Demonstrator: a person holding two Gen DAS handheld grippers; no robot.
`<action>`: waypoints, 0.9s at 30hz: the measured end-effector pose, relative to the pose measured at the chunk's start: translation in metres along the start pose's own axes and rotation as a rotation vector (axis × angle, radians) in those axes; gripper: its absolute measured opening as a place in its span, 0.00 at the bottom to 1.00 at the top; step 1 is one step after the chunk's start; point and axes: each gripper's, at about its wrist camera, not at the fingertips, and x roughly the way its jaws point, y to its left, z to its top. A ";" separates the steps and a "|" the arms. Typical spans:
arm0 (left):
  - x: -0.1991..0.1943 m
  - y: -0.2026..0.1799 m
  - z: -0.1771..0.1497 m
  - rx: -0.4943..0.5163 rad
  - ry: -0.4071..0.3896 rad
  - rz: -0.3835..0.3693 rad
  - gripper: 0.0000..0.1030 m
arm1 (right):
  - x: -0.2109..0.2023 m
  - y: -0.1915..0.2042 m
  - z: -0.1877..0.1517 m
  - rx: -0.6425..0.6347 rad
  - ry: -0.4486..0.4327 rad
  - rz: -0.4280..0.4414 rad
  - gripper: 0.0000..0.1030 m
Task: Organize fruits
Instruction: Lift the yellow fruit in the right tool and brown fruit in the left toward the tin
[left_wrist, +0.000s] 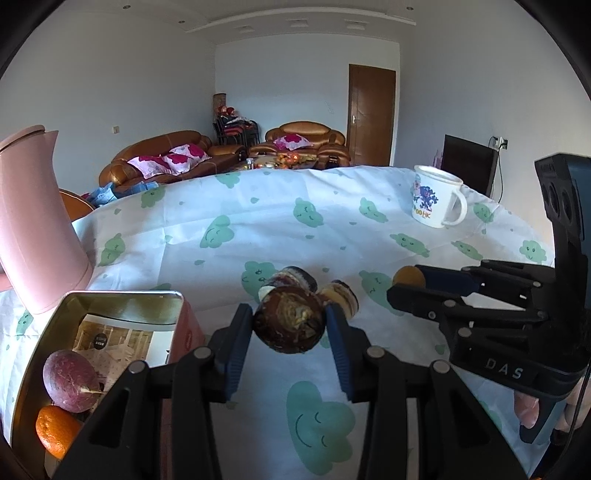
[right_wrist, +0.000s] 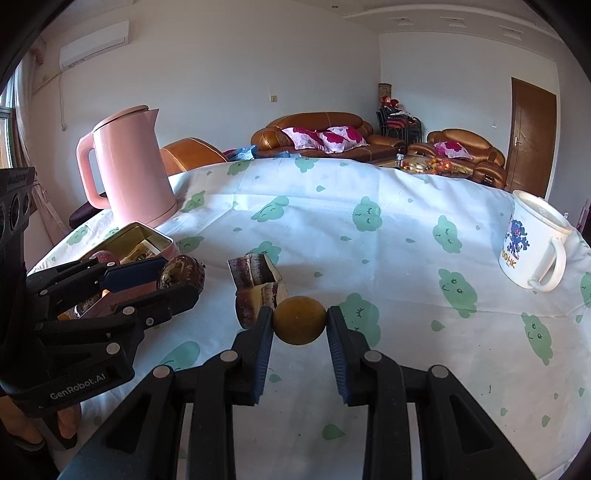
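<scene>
In the left wrist view, the left gripper (left_wrist: 289, 325) sits at the bottom middle of the frame. Its two blue pads are clamped on a dark brown fruit (left_wrist: 288, 319), one pad on each side. The fruit is round, with a shiny, blotchy skin of brown and yellow. It is lifted a little above the tablecloth (left_wrist: 258, 229).

In the right wrist view, the right gripper (right_wrist: 300, 320) is at the bottom middle too. Its pads squeeze a small yellow-brown ball of a fruit (right_wrist: 300, 320). This one looks smooth and dull, like a little round plum.

Just behind both fruits lie two short chunks of sugar cane (right_wrist: 258, 284). They are striped dark and light, with flat cut ends, and they touch each other.

At the lower left of the left wrist view is a metal tin (left_wrist: 122, 295), open on top, with shiny gold walls and rounded corners. Inside it lie a purple round fruit (left_wrist: 70, 380) with a little stem and a bumpy orange (left_wrist: 55, 430) below it. A paper card lies on the tin's floor.

The cloth is white and wrinkled, with green smiling clouds. A tall pink kettle (right_wrist: 129, 166) with a smooth side stands at the upper left. A white mug (right_wrist: 532, 247) with a blue picture stands at the right edge.
</scene>
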 end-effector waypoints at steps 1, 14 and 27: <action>-0.001 0.000 0.000 -0.001 -0.004 0.000 0.42 | -0.001 0.000 0.000 -0.001 -0.003 0.000 0.30; -0.012 0.001 -0.001 -0.007 -0.062 0.013 0.42 | -0.011 0.001 -0.001 -0.005 -0.054 -0.003 0.30; -0.020 0.004 -0.002 -0.020 -0.106 0.020 0.42 | -0.019 0.001 -0.002 -0.012 -0.099 -0.008 0.30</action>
